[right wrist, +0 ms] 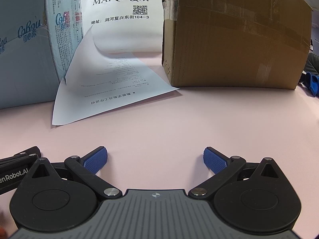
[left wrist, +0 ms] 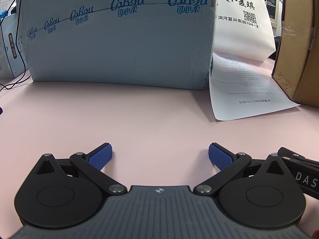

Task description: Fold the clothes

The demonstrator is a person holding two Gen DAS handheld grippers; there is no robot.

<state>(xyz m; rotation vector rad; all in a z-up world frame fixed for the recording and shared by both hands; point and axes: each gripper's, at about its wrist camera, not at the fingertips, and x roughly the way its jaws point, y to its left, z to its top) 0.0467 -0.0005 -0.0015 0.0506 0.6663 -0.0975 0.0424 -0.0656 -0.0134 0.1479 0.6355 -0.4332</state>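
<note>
Clothes appear in neither view, so folding looks unstarted. Left gripper [left wrist: 160, 156] and right gripper [right wrist: 155, 160] rest wide apart, empty, on the pink table [left wrist: 139, 115] before the blue carton [left wrist: 119, 39].

Left tongs [left wrist: 160, 154] spread wide, blue pads [left wrist: 102, 155] apart, nothing between, low over pink tabletop [left wrist: 139, 115]. Pale blue carton [left wrist: 119, 39] ahead. Printed sheet [left wrist: 245, 87] to its right, white bag [left wrist: 245, 25] behind, brown cardboard box [left wrist: 299, 45] far right. Other tongs [left wrist: 299, 169] at right edge.
</note>
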